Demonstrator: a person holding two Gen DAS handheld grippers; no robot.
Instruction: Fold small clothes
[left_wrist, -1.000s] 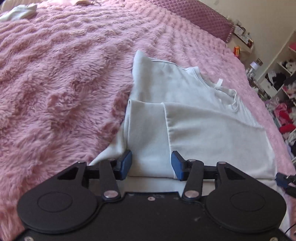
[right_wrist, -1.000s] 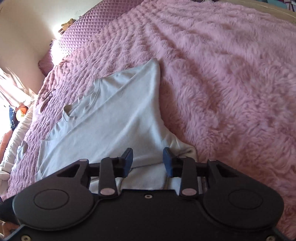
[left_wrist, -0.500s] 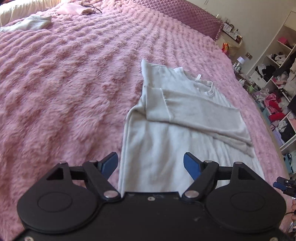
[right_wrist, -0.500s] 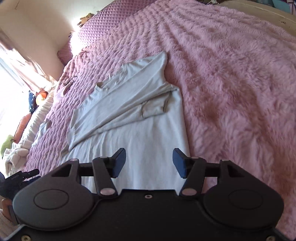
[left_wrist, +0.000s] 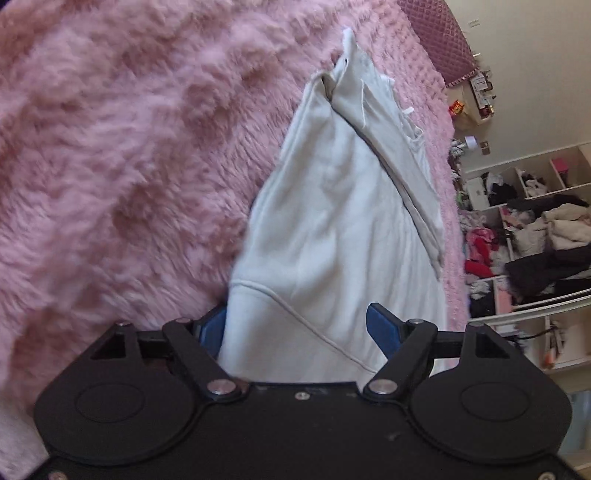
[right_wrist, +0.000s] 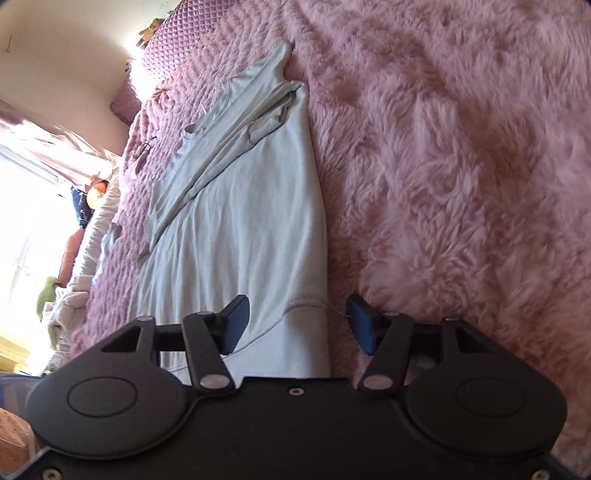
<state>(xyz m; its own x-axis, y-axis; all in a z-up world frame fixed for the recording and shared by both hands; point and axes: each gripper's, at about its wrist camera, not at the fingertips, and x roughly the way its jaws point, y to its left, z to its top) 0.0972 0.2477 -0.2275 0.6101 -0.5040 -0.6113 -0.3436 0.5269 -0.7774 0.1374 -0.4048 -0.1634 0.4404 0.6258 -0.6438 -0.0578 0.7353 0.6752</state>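
A pale grey long-sleeved top (left_wrist: 332, 221) lies flat on a fluffy pink blanket (left_wrist: 110, 147), both sleeves folded across its chest. My left gripper (left_wrist: 299, 326) is open at the bottom hem. The hem's left corner lies between its blue pads (left_wrist: 384, 328) and partly covers the left pad; neither pad presses on it. In the right wrist view the top (right_wrist: 240, 221) stretches away over the blanket (right_wrist: 461, 147). My right gripper (right_wrist: 299, 325) is open over the hem's right corner, with the cloth edge between the pads and untouched.
Open shelves (left_wrist: 535, 229) crammed with clothes stand beyond the bed's right side. A quilted purple headboard cushion (right_wrist: 177, 44) runs along the far end. A bright window (right_wrist: 22, 221) and soft toys are at the left of the right wrist view.
Both grippers have drawn back from the folded sleeves down to the bottom hem, and their jaws stand wider. The left wrist view has rolled.
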